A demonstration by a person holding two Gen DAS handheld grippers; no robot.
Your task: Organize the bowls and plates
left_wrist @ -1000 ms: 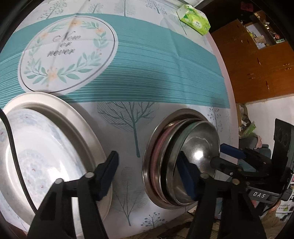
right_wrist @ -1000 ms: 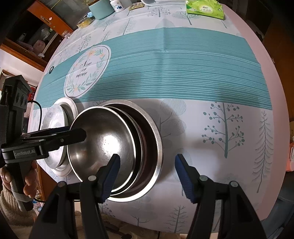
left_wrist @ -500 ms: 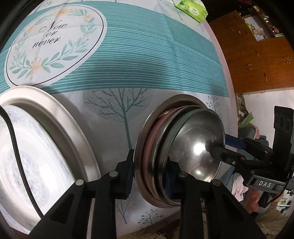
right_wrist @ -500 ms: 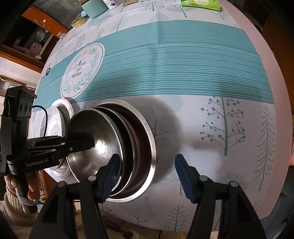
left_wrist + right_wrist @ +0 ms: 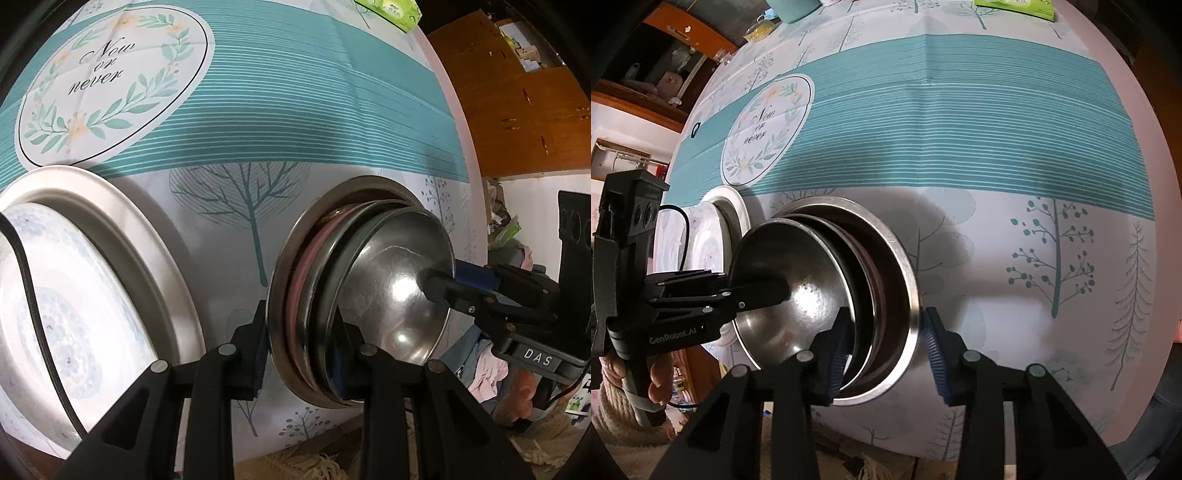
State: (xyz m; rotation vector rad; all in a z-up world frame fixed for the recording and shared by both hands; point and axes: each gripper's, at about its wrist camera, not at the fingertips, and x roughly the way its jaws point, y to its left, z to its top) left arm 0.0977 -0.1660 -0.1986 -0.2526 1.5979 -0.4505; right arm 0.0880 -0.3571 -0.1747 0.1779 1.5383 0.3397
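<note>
**Both tongs on the bowl stack at the near table edge**

I have the stack of bowls [image 5: 295, 295] sitting near the front edge of the table [image 5: 997, 129], on a cloth with a teal striped band and printed trees. The stack is a wide steel bowl [image 5: 908, 280] at the bottom, a pink bowl [image 5: 308, 254] nested in it, and smaller steel bowls above, the top one [image 5: 399, 295] tilted up out of the nest.

My left gripper [image 5: 301, 347] is narrow now: its jaws have just been closing, and they sit either side of the near rims of the stack, one pad outside the wide bowl, the other inside among the smaller ones, pressing on them as far as I can see.

My right gripper [image 5: 884, 347] has also just been closing its jaws. They straddle the wide bowl's near rim from the opposite side, one pad inside, one outside. A small gap shows beside the outer pad, so I read it as not yet clamped.

Just beside the stack, to its left in the left wrist view, lie the plates [image 5: 74, 295]: a patterned white plate on a plain pale one. A black cable [image 5: 33, 295] crosses them. A green packet [image 5: 1015, 5] lies at the far edge of the table, well apart from the dishes
</note>
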